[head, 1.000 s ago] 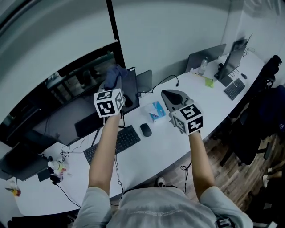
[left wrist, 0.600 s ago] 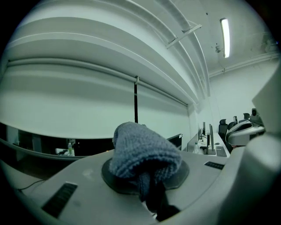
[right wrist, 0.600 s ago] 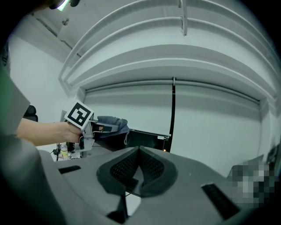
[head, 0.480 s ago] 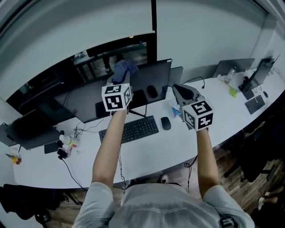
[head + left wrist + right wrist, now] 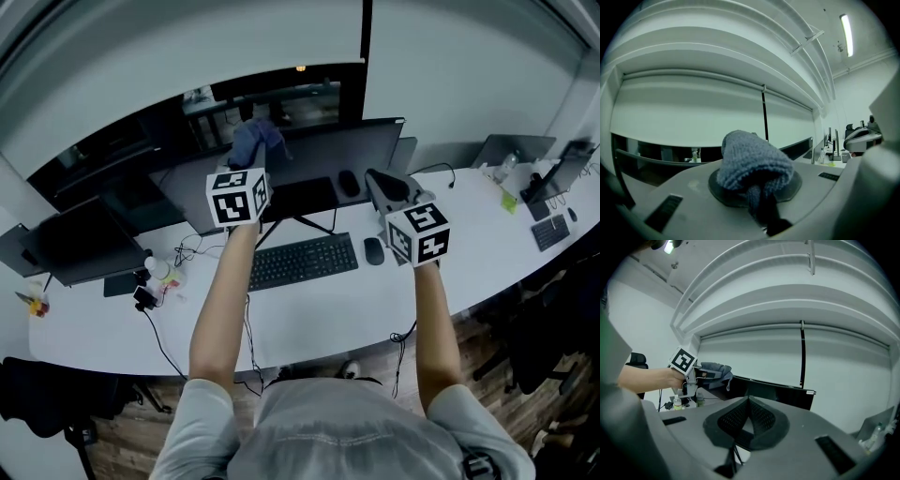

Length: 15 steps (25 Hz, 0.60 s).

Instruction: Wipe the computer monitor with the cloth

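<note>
Over at the 9 o'clock end of the long white desk (image 5: 309, 319) stands a dark side screen (image 5: 70, 239), with a couple of small bottles (image 5: 155, 270) and a tangle of cables just beside it.

Next along, the person's left arm is stretched out toward 12 o'clock, and the left gripper (image 5: 251, 157) has its jaws pinching a blue-grey knitted cloth (image 5: 255, 141). In the left gripper view the cloth (image 5: 754, 161) bunches into a rounded wad above the jaws, with its lower fold clamped between them. The wad sits at the top edge of the computer monitor (image 5: 328, 155), toward that screen's 10 o'clock corner. From here I cannot tell whether it is pressing on the panel or only close to it.

Under the monitor, at 6 o'clock from its stand, lies a black keyboard (image 5: 302, 261), and a dark mouse (image 5: 373, 250) rests just beside it at 3 o'clock.

The right gripper (image 5: 382, 185) is held above the mouse area, apart from the screen. Its own view shows the jaws pressed together at the tips with nothing between them (image 5: 749, 404). That view also catches the left gripper and cloth at about 9 o'clock.

Far along at 2 o'clock, a laptop (image 5: 514, 150) sits open.
</note>
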Each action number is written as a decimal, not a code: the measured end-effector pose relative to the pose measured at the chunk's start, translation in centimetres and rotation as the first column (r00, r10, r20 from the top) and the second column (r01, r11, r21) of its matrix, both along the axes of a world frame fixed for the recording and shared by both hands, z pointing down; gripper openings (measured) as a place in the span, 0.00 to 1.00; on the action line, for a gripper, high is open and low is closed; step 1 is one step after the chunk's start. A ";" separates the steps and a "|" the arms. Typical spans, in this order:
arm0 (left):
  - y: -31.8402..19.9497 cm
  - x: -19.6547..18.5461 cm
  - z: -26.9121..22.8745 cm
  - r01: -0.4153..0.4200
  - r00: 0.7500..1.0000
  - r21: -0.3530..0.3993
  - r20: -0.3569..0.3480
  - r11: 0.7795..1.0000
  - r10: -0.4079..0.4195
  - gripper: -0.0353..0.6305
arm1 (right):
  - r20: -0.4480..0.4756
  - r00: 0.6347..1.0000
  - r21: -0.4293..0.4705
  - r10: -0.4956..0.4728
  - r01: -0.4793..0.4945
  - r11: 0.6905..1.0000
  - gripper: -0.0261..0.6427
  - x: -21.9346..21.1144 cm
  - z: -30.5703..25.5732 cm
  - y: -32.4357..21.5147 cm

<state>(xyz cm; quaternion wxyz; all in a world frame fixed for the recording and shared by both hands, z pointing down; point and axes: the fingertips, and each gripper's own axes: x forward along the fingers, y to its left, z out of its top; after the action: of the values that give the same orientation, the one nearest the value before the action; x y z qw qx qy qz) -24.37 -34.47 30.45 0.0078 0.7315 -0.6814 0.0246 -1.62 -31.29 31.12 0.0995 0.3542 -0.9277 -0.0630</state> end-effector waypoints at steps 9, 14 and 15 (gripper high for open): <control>3.1 -7.2 0.2 0.056 0.998 -0.018 0.025 0.998 -0.056 0.13 | -0.011 0.997 -0.002 -0.071 0.071 0.997 0.04 -6.5 0.3 1.3; 4.7 -10.8 0.3 0.081 0.996 -0.024 0.037 0.996 -0.080 0.13 | -0.015 0.994 -0.001 -0.107 0.107 0.994 0.04 -10.2 0.5 1.9; 5.0 -11.4 0.3 0.084 0.996 -0.024 0.040 0.996 -0.083 0.13 | -0.016 0.994 -0.001 -0.112 0.112 0.994 0.04 -10.8 0.6 2.0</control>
<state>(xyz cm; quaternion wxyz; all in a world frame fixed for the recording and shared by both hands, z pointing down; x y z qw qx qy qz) -35.77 -29.47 30.79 0.0051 0.7016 -0.7110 0.0472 -12.46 -29.33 31.68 0.1033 0.3010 -0.9453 -0.0715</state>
